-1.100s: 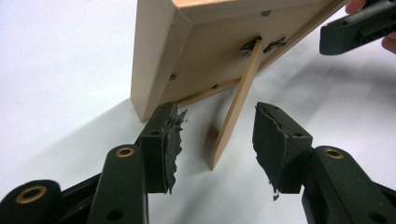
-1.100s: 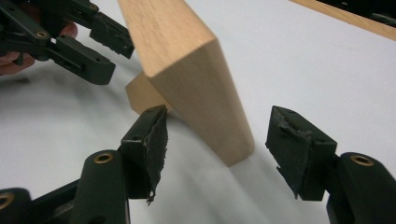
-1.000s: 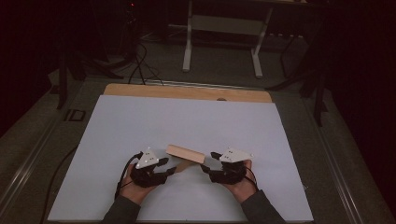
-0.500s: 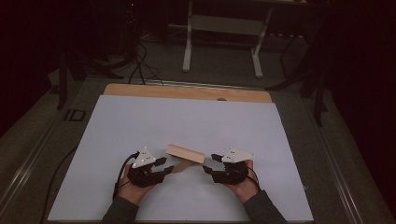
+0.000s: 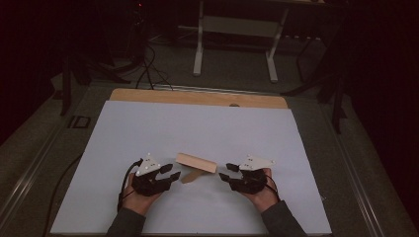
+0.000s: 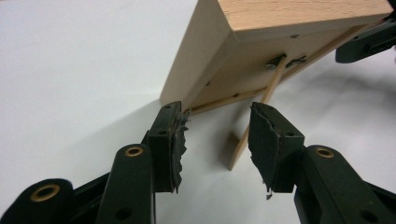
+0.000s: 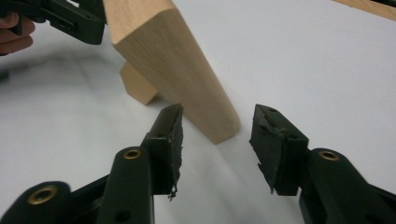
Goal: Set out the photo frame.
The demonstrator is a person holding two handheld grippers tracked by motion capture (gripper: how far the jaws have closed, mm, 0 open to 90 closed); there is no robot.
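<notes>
Wooden frame [image 5: 196, 163] between grippers, both parted

The wooden frame [image 6: 261, 51] is pale, smooth, bare wood with a thin wooden prop stick [image 6: 252, 126] and small metal screws. The tabletop [image 5: 207, 133] has a matt white sheet; plain wood shows along its top edge. The jaws' black pads [image 6: 176, 140] look rough and torn.

Count: one wooden frame [image 5: 196, 162] with one prop leg [image 5: 190, 176]; two grippers, left gripper [image 5: 171, 172] and right gripper [image 5: 227, 172]; one white table [image 5: 197, 128].
</notes>
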